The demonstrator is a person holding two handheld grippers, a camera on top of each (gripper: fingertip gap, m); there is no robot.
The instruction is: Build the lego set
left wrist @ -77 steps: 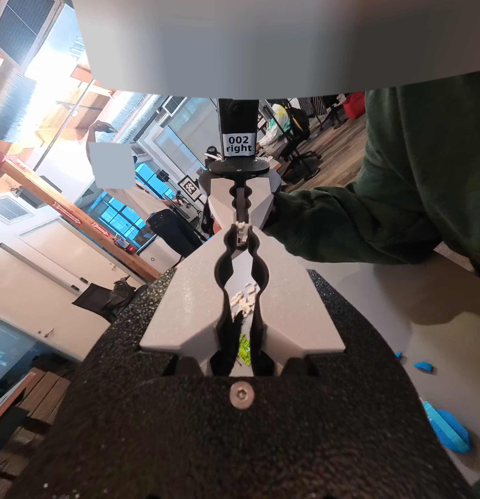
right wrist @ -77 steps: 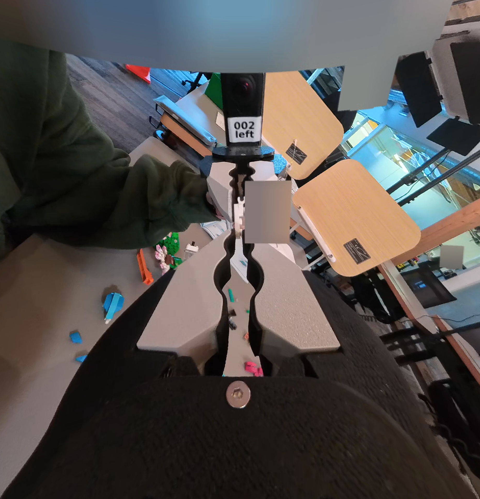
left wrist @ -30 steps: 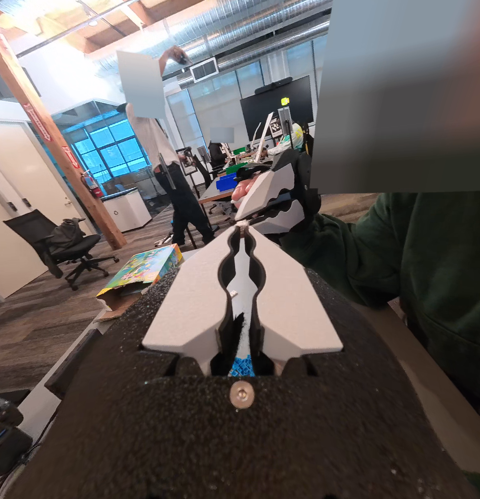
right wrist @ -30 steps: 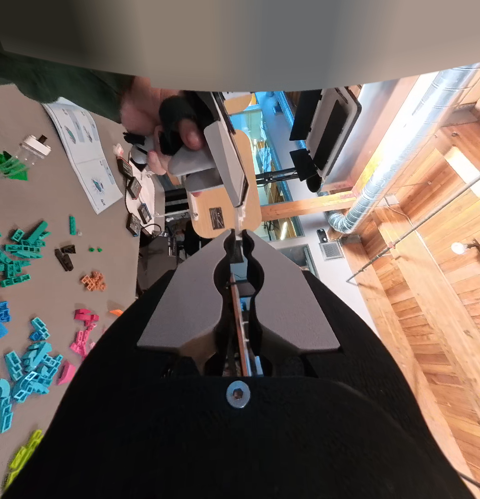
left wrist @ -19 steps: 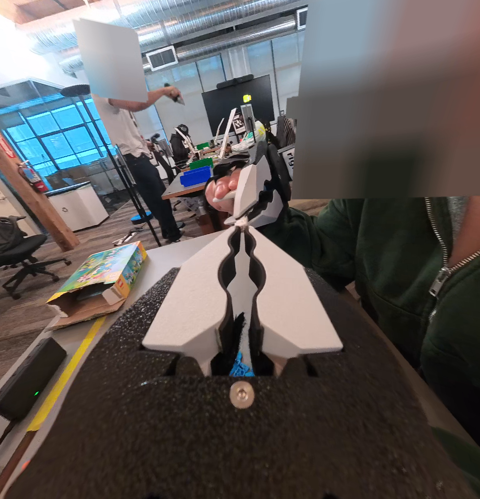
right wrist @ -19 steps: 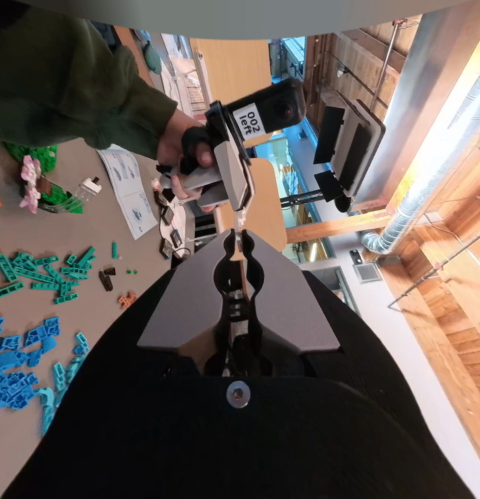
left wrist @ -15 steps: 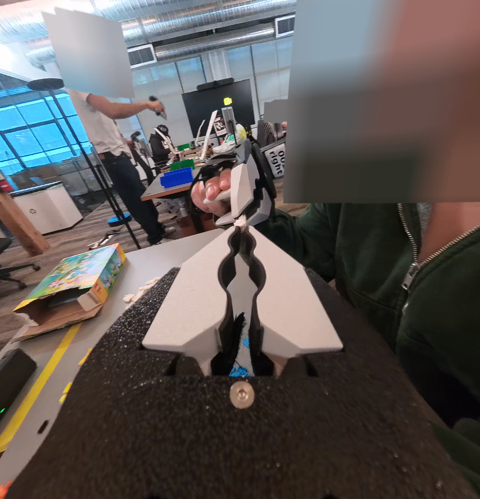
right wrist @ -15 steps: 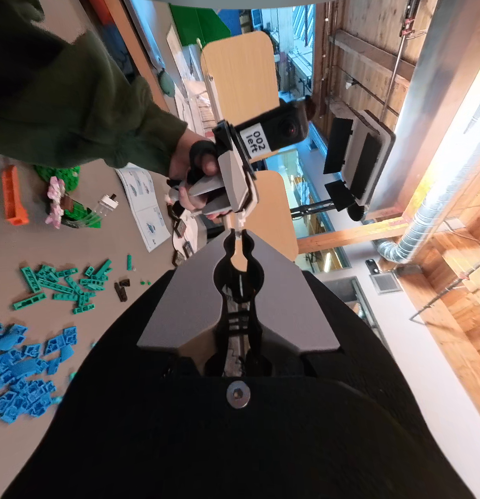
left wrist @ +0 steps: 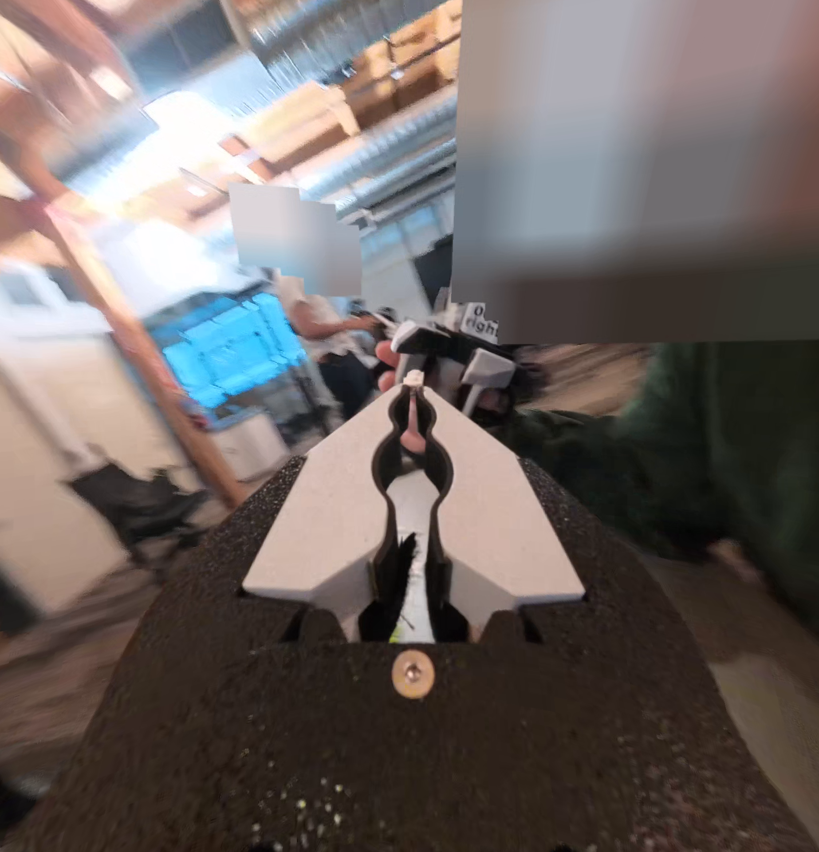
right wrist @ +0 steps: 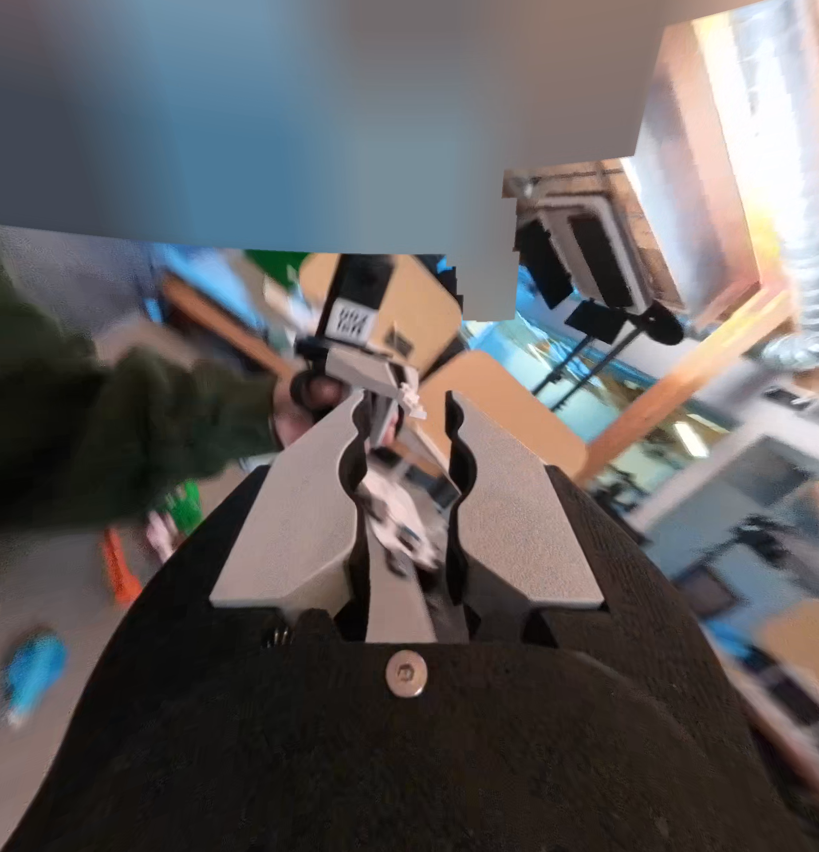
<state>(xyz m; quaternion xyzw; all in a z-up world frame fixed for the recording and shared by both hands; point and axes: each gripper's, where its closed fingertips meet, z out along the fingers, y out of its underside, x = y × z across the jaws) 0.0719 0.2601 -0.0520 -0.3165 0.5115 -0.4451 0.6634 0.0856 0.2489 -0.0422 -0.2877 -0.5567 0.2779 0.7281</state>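
Note:
My left gripper is shut on a small white lego assembly that sticks out past its tips, held up in the air. My right gripper is open and empty. In the right wrist view the left gripper reaches in from the upper left, and the white assembly at its tip sits about between my right fingertips, touching neither. In the left wrist view the right gripper faces me just behind the piece, its jaws wide apart. Both views are motion-blurred.
A green sleeve holds the left gripper. On the grey table below lie an orange piece, a blue piece, a green plant build and white papers. Wooden chair backs stand behind.
The right gripper has opened and let go of the white assembly, which stays in the left gripper. Both grippers have swung round fast, and the views are now blurred.

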